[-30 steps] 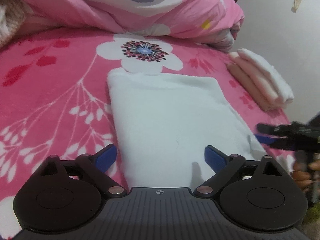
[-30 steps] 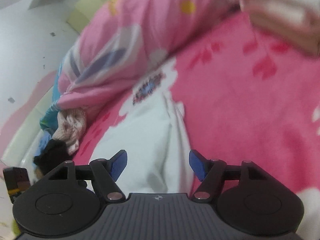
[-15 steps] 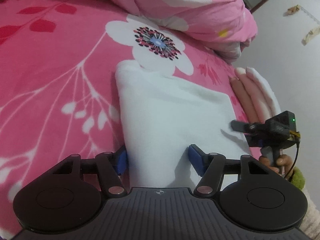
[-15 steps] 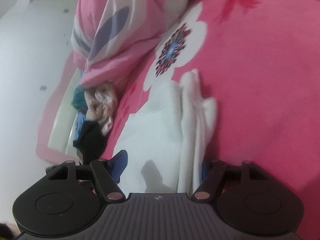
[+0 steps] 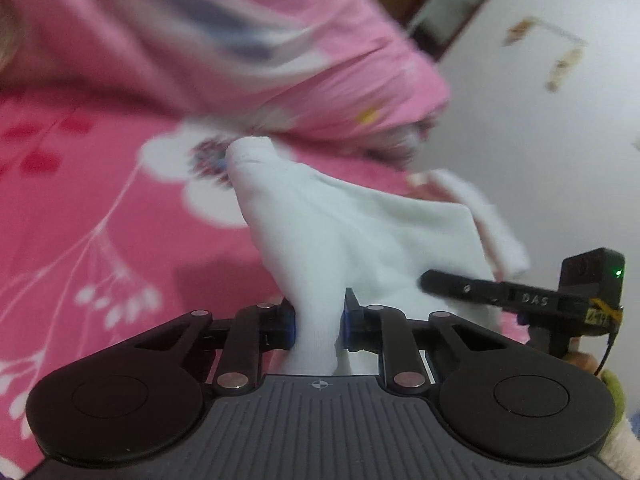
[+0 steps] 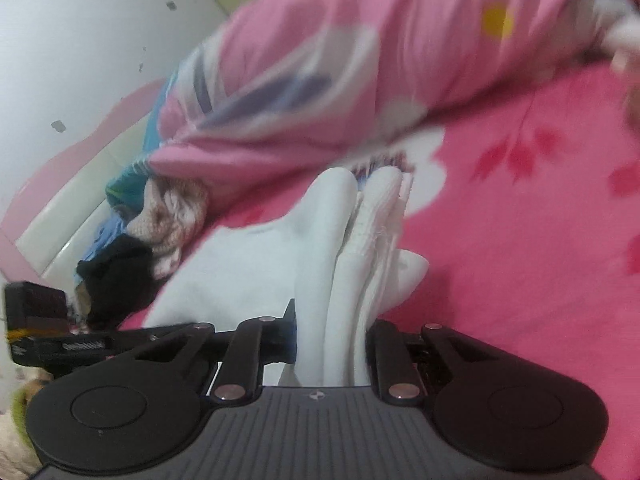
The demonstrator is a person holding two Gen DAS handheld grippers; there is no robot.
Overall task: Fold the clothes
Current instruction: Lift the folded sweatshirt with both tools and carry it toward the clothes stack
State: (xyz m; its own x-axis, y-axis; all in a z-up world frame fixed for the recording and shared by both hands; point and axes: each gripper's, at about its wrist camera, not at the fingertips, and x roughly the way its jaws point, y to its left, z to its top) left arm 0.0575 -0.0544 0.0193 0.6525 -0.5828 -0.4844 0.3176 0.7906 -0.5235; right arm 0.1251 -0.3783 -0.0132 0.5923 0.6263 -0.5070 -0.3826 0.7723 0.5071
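Observation:
A folded white garment (image 5: 352, 232) hangs lifted off the pink flowered bedspread (image 5: 80, 208). My left gripper (image 5: 318, 320) is shut on its near edge, cloth bunched between the blue pads. In the right wrist view the same white garment (image 6: 348, 248) shows its stacked layers, and my right gripper (image 6: 330, 344) is shut on that layered edge. The right gripper (image 5: 520, 300) also shows at the right of the left wrist view, against the cloth. The left gripper's black body (image 6: 48, 332) shows at the left edge of the right wrist view.
A bunched pink quilt (image 5: 224, 52) lies across the back of the bed. A folded cream and white pile (image 5: 480, 208) sits at the right edge by the white wall. Loose clothes (image 6: 160, 224), knit, black and blue, are heaped by the headboard.
Both grippers went from open to shut on the white garment's near edge. The garment, flat on the bed before, is now raised and bunched. Both views are blurred by motion.

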